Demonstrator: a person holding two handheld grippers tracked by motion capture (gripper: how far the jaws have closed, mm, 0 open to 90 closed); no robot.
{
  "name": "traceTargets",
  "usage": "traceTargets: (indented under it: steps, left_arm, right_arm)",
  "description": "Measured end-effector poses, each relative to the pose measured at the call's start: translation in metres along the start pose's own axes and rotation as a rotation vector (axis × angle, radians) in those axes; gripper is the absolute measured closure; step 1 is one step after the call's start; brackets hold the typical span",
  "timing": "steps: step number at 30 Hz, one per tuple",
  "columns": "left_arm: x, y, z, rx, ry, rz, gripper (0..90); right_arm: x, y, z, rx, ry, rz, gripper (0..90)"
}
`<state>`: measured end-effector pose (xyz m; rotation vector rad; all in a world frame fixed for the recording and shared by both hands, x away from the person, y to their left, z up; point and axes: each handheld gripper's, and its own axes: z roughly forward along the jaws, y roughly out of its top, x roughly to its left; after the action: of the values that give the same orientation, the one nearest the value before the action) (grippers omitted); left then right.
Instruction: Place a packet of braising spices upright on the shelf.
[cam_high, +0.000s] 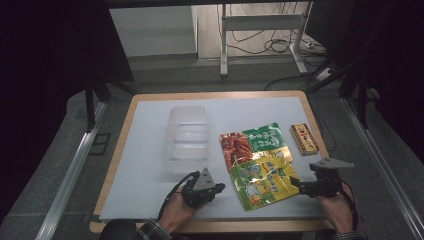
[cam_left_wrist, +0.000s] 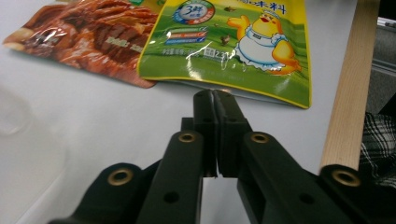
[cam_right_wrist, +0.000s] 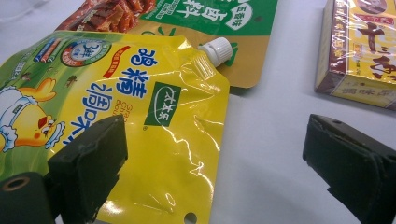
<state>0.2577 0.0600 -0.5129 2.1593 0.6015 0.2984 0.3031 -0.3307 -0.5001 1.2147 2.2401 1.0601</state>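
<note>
Left gripper (cam_left_wrist: 214, 100) lower centre, jaws pressed together, empty, probably nudging yellow pouch (cam_left_wrist: 233, 44); right gripper (cam_right_wrist: 215, 154) spread beside it. Next: pinch pouch edge.

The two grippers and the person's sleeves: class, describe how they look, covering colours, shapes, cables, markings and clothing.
Both the left gripper and the right gripper are matt black, with two blocky jaws on bars joined by brass-coloured rivets. Each carries a grey three-cornered plate on top, and a black cable trails back past the wrist. The sleeve cuffs are a dark plaid.
</note>
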Motion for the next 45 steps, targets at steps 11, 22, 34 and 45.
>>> traceTargets:
  steps: [11,22,34,45]
  left_arm:
    - [-0.002,0.010,0.027,-0.008,-0.061,0.035,90.0]
    - [0.002,0.016,0.053,-0.031,-0.059,0.041,90.0]
    - [-0.007,0.017,0.067,0.040,-0.005,0.109,90.0]
    - [-0.002,0.016,0.065,0.062,-0.048,0.066,90.0]
  right_arm:
    - [0.001,0.000,0.000,0.003,0.001,-0.004,6.4]
    - [0.001,0.001,-0.001,-0.007,-0.008,-0.006,6.6]
    - [0.001,0.001,-0.002,0.001,0.012,0.006,7.9]
    - [0.004,-0.001,0.004,0.046,0.082,0.030,7.9]
